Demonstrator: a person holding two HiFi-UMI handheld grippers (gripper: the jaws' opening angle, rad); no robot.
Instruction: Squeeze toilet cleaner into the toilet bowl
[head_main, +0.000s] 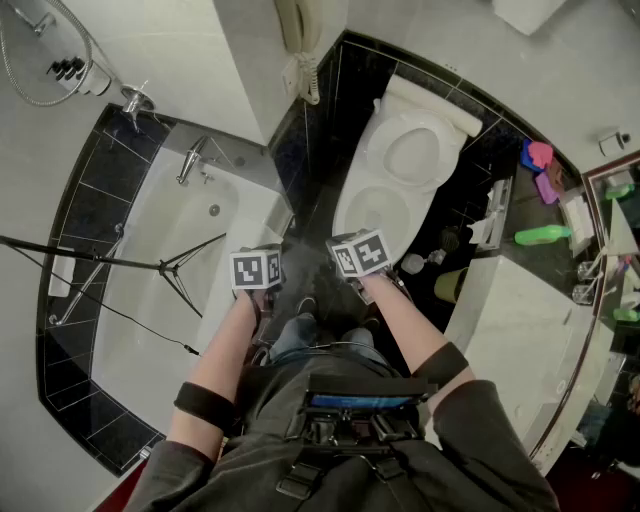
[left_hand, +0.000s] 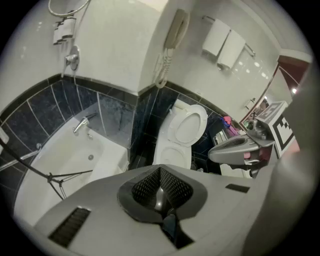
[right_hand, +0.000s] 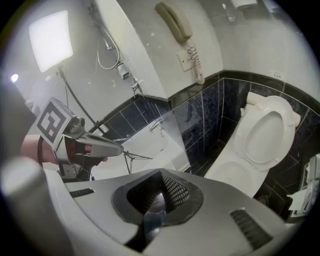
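The left gripper (left_hand: 160, 190) hung just left of the toilet bowl (head_main: 372, 212) with its jaws together on nothing. The right gripper (right_hand: 159, 197), just in front of that bowl, was likewise closed and empty, so the task seemed not yet begun (the lid (head_main: 412, 152) already stood up). A green bottle (head_main: 543, 236), probably the cleaner, lay on the table (head_main: 520, 320) well right of the bowl; the next move would call for opening one pair of jaws and reaching over to grasp it.
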